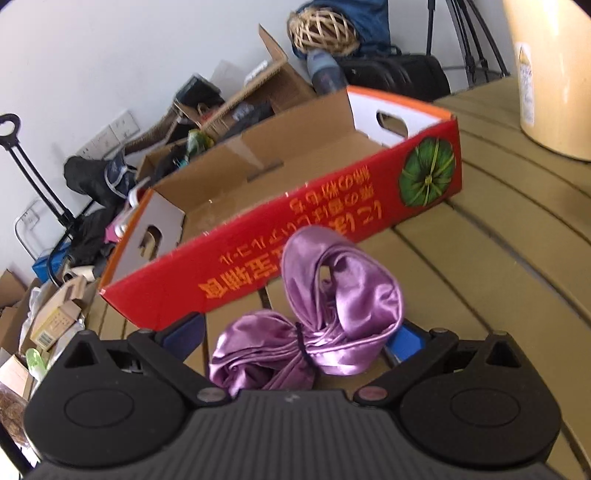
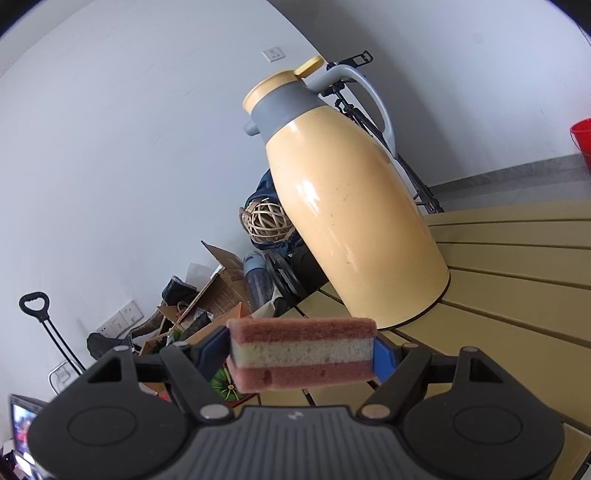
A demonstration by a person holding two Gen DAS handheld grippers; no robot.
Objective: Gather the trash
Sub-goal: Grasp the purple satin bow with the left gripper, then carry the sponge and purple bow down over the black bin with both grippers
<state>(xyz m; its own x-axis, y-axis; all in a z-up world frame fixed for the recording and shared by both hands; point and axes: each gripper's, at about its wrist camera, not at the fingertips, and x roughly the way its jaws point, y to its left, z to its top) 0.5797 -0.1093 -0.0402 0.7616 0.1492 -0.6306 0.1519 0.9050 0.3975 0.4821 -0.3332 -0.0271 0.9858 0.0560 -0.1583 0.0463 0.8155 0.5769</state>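
Observation:
My left gripper point(image 1: 295, 338) holds a bundle of shiny purple cloth point(image 1: 332, 314), tied with a dark band, between its widely spread blue pads. The cloth stands up in a loop just in front of a red cardboard box point(image 1: 280, 236) with orange print and a green melon picture. The box lies open-topped on the tan slatted table point(image 1: 498, 258), and its brown inside looks bare. My right gripper point(image 2: 301, 354) is shut on a pink and white layered sponge point(image 2: 301, 354), held level above the table point(image 2: 517, 295).
A tall yellow thermos jug point(image 2: 351, 206) with a grey handle stands on the table close ahead of the right gripper, and its base point(image 1: 546, 74) shows right of the box. Beyond the table edge lie cardboard boxes point(image 1: 258, 96), bags, a wicker ball point(image 1: 321, 27) and a trolley handle point(image 1: 33, 173).

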